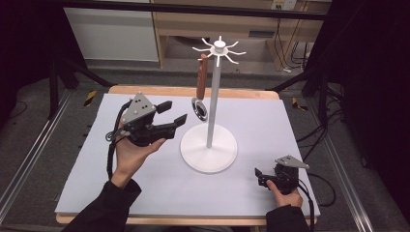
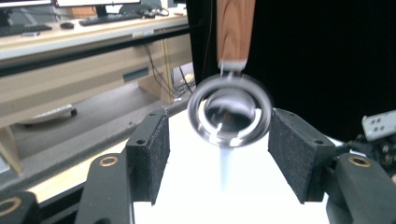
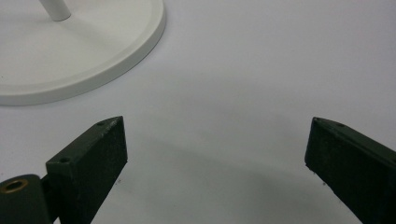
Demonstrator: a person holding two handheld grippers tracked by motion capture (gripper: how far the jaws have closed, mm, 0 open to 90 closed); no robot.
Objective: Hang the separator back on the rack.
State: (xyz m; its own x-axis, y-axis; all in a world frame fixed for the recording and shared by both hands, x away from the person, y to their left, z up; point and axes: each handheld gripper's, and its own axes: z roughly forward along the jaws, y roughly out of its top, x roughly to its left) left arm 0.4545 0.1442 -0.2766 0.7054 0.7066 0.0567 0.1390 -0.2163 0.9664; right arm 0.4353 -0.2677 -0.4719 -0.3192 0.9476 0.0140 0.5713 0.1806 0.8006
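A white stand (image 1: 212,104) with a round base (image 1: 208,154) and hook arms at its top rises mid-table. A utensil with a wooden handle (image 1: 202,77) and a round metal head (image 1: 199,108) hangs from one hook. My left gripper (image 1: 173,112) is open, just left of the metal head and apart from it. In the left gripper view the metal ring head (image 2: 229,112) hangs beyond and between the jaws of my left gripper (image 2: 219,154). My right gripper (image 1: 259,177) rests open near the table's front right; in the right gripper view my right gripper (image 3: 215,158) holds nothing, with the base (image 3: 93,56) ahead.
A grey-white mat (image 1: 145,183) covers the wooden table (image 1: 193,91). Black frame bars and cables stand to both sides, and a wooden cabinet (image 1: 232,24) stands behind the table.
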